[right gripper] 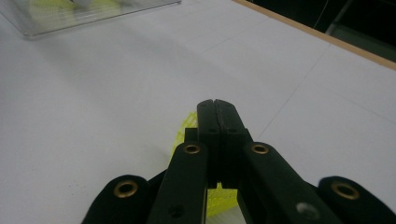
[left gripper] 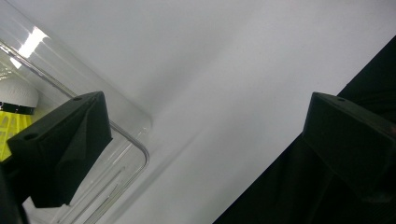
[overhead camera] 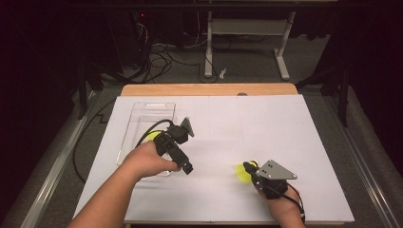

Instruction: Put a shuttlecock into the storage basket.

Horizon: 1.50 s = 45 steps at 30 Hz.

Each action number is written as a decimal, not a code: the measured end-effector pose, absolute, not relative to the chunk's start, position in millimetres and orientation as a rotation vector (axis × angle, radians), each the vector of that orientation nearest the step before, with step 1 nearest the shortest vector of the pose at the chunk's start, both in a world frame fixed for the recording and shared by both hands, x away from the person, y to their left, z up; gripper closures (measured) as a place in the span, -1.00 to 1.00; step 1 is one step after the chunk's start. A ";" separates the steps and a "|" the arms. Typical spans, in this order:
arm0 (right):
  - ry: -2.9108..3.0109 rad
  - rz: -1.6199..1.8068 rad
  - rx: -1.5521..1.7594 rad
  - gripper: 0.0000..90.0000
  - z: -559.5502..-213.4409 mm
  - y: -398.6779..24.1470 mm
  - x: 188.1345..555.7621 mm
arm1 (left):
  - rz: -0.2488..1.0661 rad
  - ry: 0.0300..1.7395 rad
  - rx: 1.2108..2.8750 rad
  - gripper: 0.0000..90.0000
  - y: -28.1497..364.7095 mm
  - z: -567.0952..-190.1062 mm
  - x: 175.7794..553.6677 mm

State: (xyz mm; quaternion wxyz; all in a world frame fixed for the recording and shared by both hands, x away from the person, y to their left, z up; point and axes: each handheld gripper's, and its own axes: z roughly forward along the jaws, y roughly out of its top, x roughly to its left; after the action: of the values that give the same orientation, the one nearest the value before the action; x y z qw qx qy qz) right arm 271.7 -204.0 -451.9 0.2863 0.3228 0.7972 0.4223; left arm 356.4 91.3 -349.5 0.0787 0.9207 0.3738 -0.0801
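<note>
Both grippers are over the white sheet [overhead camera: 228,142] that covers the table. At the near right, the right gripper [overhead camera: 248,167] has its jaws drawn fully together; in the right gripper view the two black jaws meet flat against each other, and the yellow mesh skirt of a shuttlecock [right gripper: 187,128] shows beside and beneath them, its thin edge caught where the jaws meet. From the high view this yellow shuttlecock [overhead camera: 242,173] sits at the tip of the right gripper, on the sheet, well apart from the tray. The person's right hand [overhead camera: 280,204] holds that gripper from the near edge of the table, with the grey three-cornered plate on top.

At the left, the left gripper [overhead camera: 187,167] is held by the left hand [overhead camera: 147,161] just at the near right corner of a clear plastic tray [overhead camera: 142,111]. Its jaws stand wide apart with nothing between them; the left gripper view looks down between them at bare white sheet and the rounded corner of the tray [left gripper: 135,140]. A second yellow shuttlecock [overhead camera: 151,137] lies inside the tray, partly hidden behind the left gripper's body; in the left gripper view its white cork and yellow skirt [left gripper: 11,123] show at the left edge, behind the tray wall.
</note>
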 end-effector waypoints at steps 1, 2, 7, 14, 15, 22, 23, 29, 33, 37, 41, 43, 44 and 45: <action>2.122 1.124 0.854 1.00 -451.3 -204.5 271.8 | -0.240 1.118 2.755 -0.95 91.6 -349.3 356.5; 2.115 1.119 0.854 1.00 -450.7 -205.0 271.5 | -0.240 1.118 2.754 -0.95 91.8 -349.2 356.5; 2.078 1.126 0.862 1.00 -446.2 -210.9 272.0 | -0.239 1.123 2.746 -0.95 93.0 -349.6 356.7; 2.035 1.180 0.888 1.00 -437.2 -222.0 273.1 | -0.242 1.122 2.744 -0.95 94.8 -350.0 358.0; 2.032 1.191 0.894 1.00 -436.0 -222.8 273.1 | -0.242 1.121 2.744 -0.95 94.7 -350.0 358.0; 2.027 1.230 0.860 1.00 -421.7 -219.3 271.5 | -0.250 1.109 2.746 -0.94 95.3 -348.9 357.5; 2.029 1.232 0.852 1.00 -420.0 -217.2 271.0 | -0.250 1.107 2.742 -0.94 95.8 -348.8 357.4; 2.043 1.258 0.809 1.00 -414.6 -202.4 271.6 | -0.249 1.104 2.733 -0.93 99.0 -346.6 357.2; 2.047 1.273 0.797 1.00 -413.8 -193.9 272.7 | -0.250 1.105 2.730 -0.93 98.9 -346.5 357.1; 2.058 1.281 0.781 1.00 -413.5 -186.9 273.5 | -0.251 1.104 2.730 -0.93 98.2 -347.4 356.9; 2.064 1.296 0.764 1.00 -413.0 -180.0 274.0 | -0.251 1.106 2.731 -0.93 99.1 -348.1 356.9; 2.068 1.302 0.753 1.00 -412.9 -176.1 274.4 | -0.255 1.101 2.733 -0.93 99.6 -348.0 356.9; 2.070 1.305 0.749 1.00 -412.7 -174.1 274.4 | -0.254 1.101 2.732 -0.93 99.6 -347.8 356.7; 2.071 1.310 0.743 1.00 -412.6 -172.1 274.5 | -0.254 1.098 2.733 -0.93 99.6 -347.8 356.6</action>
State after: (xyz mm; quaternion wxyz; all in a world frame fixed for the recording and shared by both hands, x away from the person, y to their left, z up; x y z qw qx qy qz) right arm 274.5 -172.1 -412.6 0.2865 0.2780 0.7748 0.4902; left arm 356.6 99.6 -347.8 0.0925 0.9205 0.3699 -0.0856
